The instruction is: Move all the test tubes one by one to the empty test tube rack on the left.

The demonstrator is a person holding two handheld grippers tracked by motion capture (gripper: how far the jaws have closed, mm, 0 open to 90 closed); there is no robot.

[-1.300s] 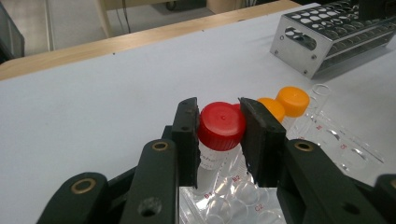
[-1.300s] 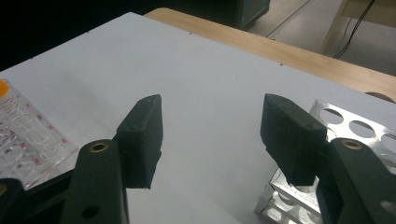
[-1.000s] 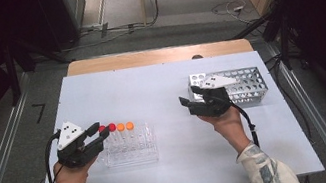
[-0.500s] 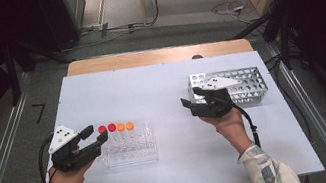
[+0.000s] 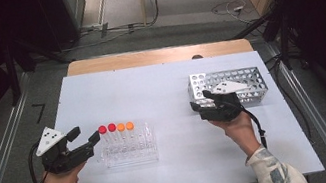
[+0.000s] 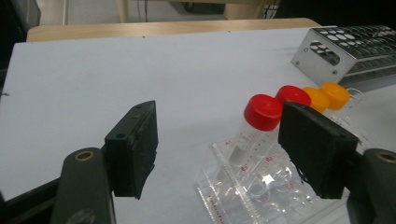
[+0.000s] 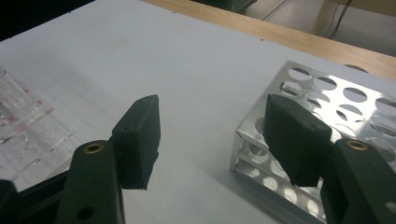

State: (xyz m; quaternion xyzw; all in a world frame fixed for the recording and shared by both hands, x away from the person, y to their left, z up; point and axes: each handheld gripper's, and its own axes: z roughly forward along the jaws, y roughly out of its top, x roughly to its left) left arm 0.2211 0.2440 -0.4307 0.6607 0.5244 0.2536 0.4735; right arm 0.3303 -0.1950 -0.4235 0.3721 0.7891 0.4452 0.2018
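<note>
Now we hold the left gripper with jaws just opened, empty, beside the red-capped tube in the clear rack near the desk's front-left corner. Light, slippery plastic: we'd grip below the cap.

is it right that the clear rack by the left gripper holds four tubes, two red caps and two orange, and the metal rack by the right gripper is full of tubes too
Not quite. The clear rack by the left gripper does hold four tubes, two with red caps and two with orange caps. But the metal rack by the right gripper is empty: the high view and the right gripper view show bare holes.
</note>
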